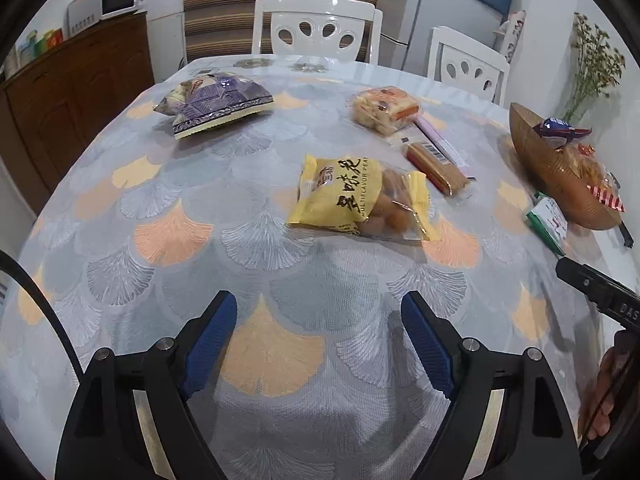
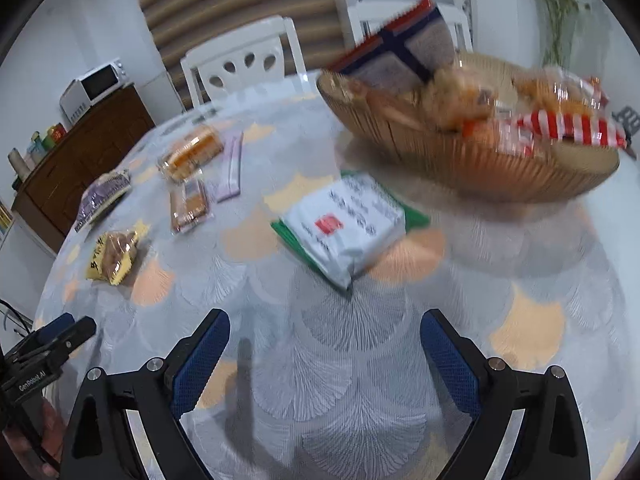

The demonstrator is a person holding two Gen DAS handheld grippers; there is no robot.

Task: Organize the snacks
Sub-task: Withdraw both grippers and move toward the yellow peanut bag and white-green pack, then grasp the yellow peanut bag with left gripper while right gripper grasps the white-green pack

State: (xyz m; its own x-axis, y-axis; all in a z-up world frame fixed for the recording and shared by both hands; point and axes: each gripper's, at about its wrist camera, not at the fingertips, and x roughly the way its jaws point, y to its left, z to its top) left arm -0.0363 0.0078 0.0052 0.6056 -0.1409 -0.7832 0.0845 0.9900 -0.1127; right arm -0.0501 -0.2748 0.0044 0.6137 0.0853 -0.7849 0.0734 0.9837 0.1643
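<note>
I log the table (image 1: 192,208) first: a broad rounded top under a woven cloth printed with fan-shaped scallops in grey, peach and yellow. At its far right sits the basket (image 2: 472,168), a boat-shaped bowl of ribbed, wood-toned slats, holding several crinkled packets, one red-and-white striped; detail there is blurred in the right wrist view. Just in front of the basket lies the white pouch (image 2: 348,224), flat and pillow-shaped with green edging and a small red square, not touching it. Far left on the cloth rests the purple bag (image 1: 218,100), puffed and glossy. Near the centre is the yellow peanut bag (image 1: 352,196), with a clear window showing round brown nuts. Beyond it lies the cake packet (image 1: 386,110), clear film over pale squares, and between them the biscuit sleeve (image 1: 436,166), long and brown. My left gripper (image 1: 318,340) hovers over bare cloth, ribbed blue pads spread, empty. My right gripper (image 2: 324,354) likewise stands spread, holding nothing.
</note>
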